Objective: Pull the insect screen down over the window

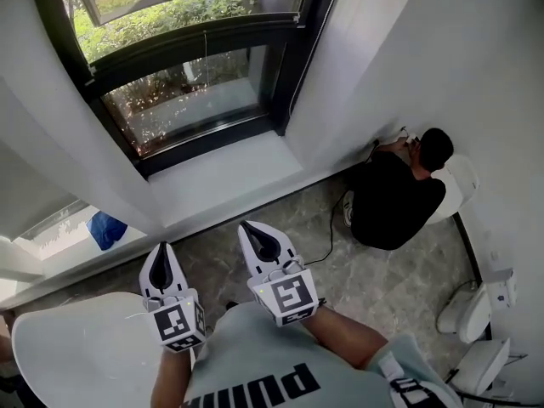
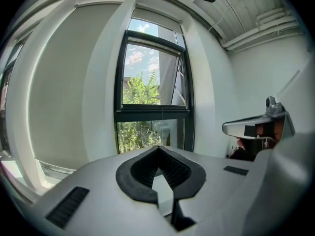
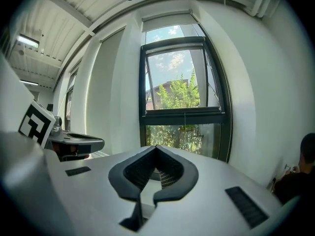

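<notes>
The tall black-framed window (image 2: 152, 95) stands ahead, also seen in the right gripper view (image 3: 182, 92) and from above in the head view (image 1: 183, 83). A pale roller housing (image 3: 167, 21) sits across its top, with no screen drawn over the glass. A thin cord (image 3: 184, 119) hangs down the middle of the pane. My left gripper (image 1: 161, 246) and right gripper (image 1: 247, 226) are held side by side, well short of the white sill (image 1: 229, 177). Both are shut and hold nothing. The upper sash (image 2: 170, 77) is tilted open.
A person in black (image 1: 395, 195) crouches on the floor by the right wall. White fixtures (image 1: 476, 313) stand at the far right. A blue object (image 1: 106, 228) lies behind the lower left pane. White wall piers flank the window.
</notes>
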